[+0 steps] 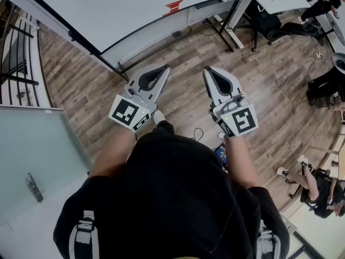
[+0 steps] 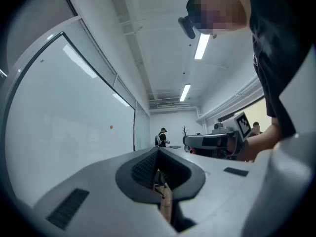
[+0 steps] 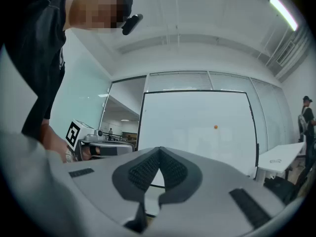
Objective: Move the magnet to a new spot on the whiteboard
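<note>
Magnet (image 3: 216, 127) on whiteboard (image 3: 197, 107), well apart from left gripper (image 2: 158, 151) and right gripper (image 3: 159, 149), both closed empty, presumably before approach.

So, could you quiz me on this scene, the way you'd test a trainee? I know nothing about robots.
1. True or false: the right gripper holds the magnet.
2. The magnet sits: A on the whiteboard, B on the floor, C on a desk.
3. Fill in: the left gripper is empty and ____.
Key: 1 false; 2 A; 3 shut.
</note>
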Demonstrator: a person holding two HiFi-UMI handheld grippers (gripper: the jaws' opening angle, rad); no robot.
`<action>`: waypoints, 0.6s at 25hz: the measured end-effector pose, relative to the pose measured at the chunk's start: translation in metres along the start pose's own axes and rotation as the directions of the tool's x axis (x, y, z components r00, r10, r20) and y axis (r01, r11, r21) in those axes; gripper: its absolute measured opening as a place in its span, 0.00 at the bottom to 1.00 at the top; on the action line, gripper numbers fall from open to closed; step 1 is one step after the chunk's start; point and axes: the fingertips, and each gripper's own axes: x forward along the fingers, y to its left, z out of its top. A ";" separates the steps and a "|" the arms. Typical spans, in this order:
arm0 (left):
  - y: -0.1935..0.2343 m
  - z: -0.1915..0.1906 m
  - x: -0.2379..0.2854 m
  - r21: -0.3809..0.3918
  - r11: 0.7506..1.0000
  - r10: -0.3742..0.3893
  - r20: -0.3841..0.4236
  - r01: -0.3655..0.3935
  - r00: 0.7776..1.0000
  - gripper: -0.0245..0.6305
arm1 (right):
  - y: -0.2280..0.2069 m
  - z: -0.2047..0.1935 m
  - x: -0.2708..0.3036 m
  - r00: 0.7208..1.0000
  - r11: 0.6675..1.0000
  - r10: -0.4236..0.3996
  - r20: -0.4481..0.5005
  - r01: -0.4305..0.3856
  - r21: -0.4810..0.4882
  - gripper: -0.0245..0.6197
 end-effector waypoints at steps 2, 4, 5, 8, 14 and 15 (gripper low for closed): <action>-0.004 0.000 -0.002 0.001 1.000 0.000 -0.008 0.000 1.000 0.04 | 0.001 -0.004 -0.005 1.000 1.000 -0.006 -0.029 0.006 -0.007 0.04; -0.008 0.001 -0.002 0.003 1.000 0.001 -0.012 -0.001 1.000 0.04 | 0.001 -0.005 -0.009 0.999 1.000 -0.007 -0.042 0.007 -0.010 0.04; -0.009 0.002 -0.002 0.005 1.000 0.003 -0.014 -0.003 1.000 0.04 | 0.001 -0.004 -0.011 0.999 1.000 -0.006 -0.043 0.006 -0.010 0.04; -0.013 0.002 0.000 0.003 1.000 0.010 -0.020 -0.009 1.000 0.04 | 0.001 -0.003 -0.017 0.999 1.000 -0.005 -0.047 0.005 -0.009 0.04; -0.027 0.001 0.006 -0.006 1.000 0.014 -0.024 -0.014 1.000 0.04 | -0.002 0.002 -0.035 1.000 0.999 0.013 -0.023 -0.012 0.042 0.04; -0.030 0.002 0.008 -0.004 1.000 0.015 -0.024 -0.015 1.000 0.04 | -0.003 0.004 -0.037 1.000 0.999 0.014 -0.018 -0.013 0.047 0.04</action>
